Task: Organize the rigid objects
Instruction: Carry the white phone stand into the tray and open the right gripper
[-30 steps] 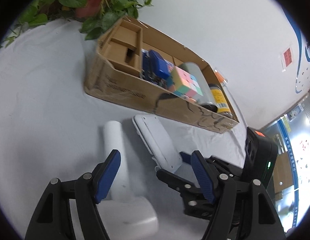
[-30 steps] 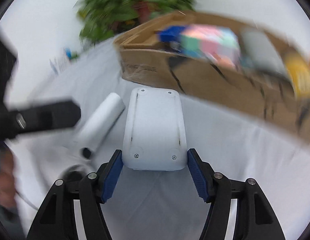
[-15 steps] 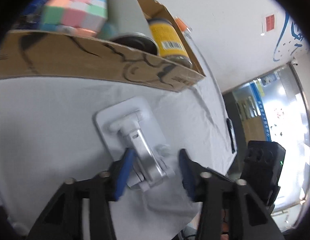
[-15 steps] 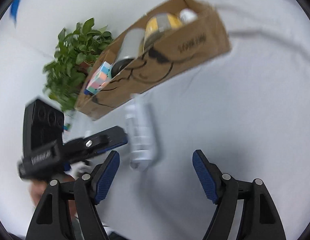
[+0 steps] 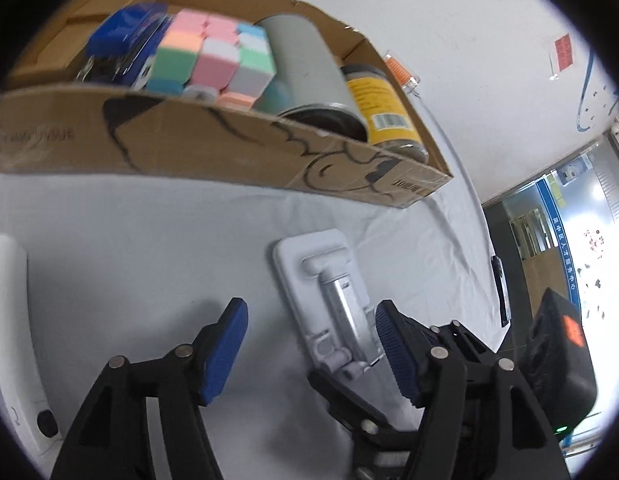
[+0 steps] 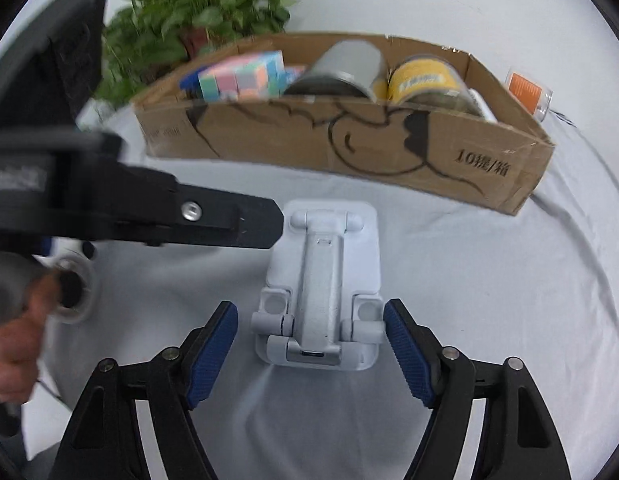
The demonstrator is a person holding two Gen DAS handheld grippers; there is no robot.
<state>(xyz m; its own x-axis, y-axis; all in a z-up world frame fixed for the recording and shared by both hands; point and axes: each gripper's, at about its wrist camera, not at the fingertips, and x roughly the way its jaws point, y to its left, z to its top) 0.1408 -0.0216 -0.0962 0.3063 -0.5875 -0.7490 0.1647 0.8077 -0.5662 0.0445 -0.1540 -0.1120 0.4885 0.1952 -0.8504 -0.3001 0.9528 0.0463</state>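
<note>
Lining up my right gripper (image 6: 309, 346) on the white phone stand (image 6: 323, 280), which lies flat on the table (image 6: 489, 280) just in front of the cardboard box (image 6: 349, 140); fingers wide, straddling its hinged end, not yet touching. My left gripper (image 5: 309, 350) hangs wide and empty just beside the stand. I'd centre, squeeze the flat sides squarely, then lift clear of the box wall.

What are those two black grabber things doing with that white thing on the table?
A person is tidying things into the cardboard box. The white folding phone stand lies flat on the cloth in front of the box. The right gripper is open, with its blue fingers on either side of the stand's near end, not squeezing yet. The left gripper is open too and holds nothing. A puzzle cube and cans are already in the box.
</note>
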